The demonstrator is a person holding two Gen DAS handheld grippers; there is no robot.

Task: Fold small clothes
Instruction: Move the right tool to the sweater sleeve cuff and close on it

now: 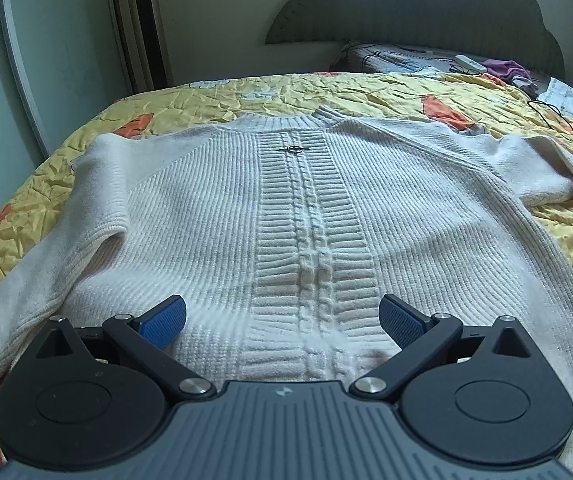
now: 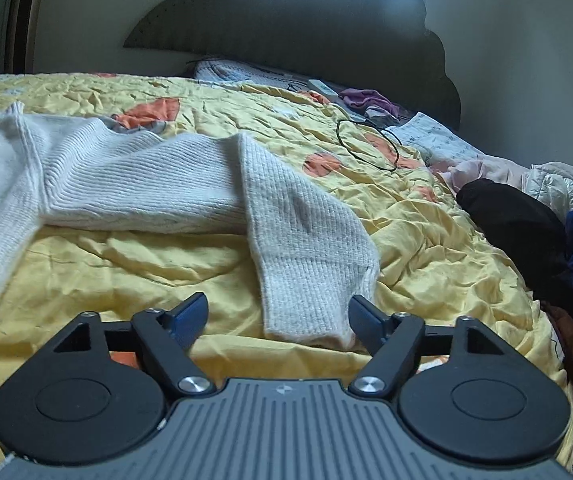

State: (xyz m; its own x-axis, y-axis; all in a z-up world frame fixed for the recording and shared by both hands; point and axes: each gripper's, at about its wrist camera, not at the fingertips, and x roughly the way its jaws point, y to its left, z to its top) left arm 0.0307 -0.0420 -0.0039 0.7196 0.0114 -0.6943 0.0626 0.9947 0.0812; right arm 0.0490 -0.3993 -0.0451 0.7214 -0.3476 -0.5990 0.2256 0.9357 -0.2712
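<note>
A cream knitted sweater (image 1: 206,208) lies flat, front up, on the yellow bedspread (image 1: 326,88), with its collar at the far end. My left gripper (image 1: 282,322) hovers open over the hem, its blue pads (image 1: 164,322) either side of the centre cable pattern. In the right wrist view the sweater's right sleeve (image 2: 306,248) bends back toward me. Its cuff end lies between the fingers of my right gripper (image 2: 278,316), close to the right finger (image 2: 366,318). The left finger stands apart from the cloth, so this gripper is open.
A dark headboard (image 2: 286,20) and a pillow (image 2: 238,72) stand at the far end. A black cable loop (image 2: 366,140), a purple garment (image 2: 366,100) and a remote (image 2: 322,88) lie beyond the sleeve. Dark clothes (image 2: 526,232) are piled at the right. A tower appliance (image 1: 146,28) stands at the left.
</note>
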